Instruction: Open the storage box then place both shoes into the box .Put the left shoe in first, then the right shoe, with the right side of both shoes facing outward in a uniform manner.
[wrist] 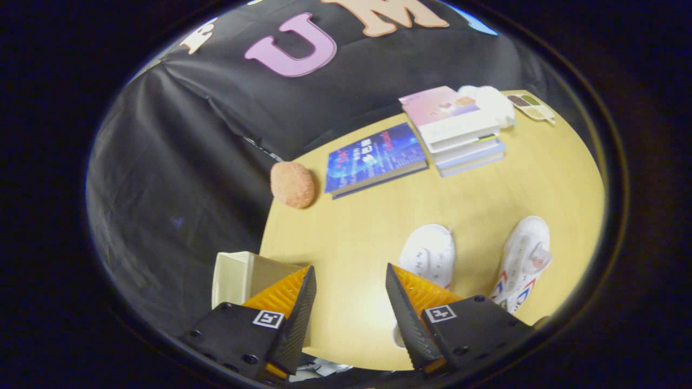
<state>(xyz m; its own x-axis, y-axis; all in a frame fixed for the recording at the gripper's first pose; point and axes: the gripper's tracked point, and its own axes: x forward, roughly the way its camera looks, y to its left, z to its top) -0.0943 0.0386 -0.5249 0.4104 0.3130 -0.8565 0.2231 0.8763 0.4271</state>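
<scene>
**Q:** Wooden surface, is that what is seen below the gripper?

**A:** Yes. A pale wooden worktop (378,227) is seen from above, backed by the black cloth wall (178,162) of the booth. The gripper (350,281) is held over the worktop with its two fingers spread wide apart and nothing between them; bare wood is seen in the gap.

**Q:** Where are the shoes and the box located?

**A:** Two white shoes are laid on the worktop. One white shoe (430,254) is partly hidden behind the right finger. The second shoe (523,259), marked with red and blue on its side, is set further right, apart from the first. A cream storage box (238,275) is seen at the worktop's near left corner, partly covered by the left finger.

**Q:** What else is noted?

**A:** Well beyond the fingers, an orange sponge (292,185) is placed beside a blue book (373,158). A stack of books (459,132) is set right of that, with a white object (493,104) and a small palette (532,106) behind it.
</scene>
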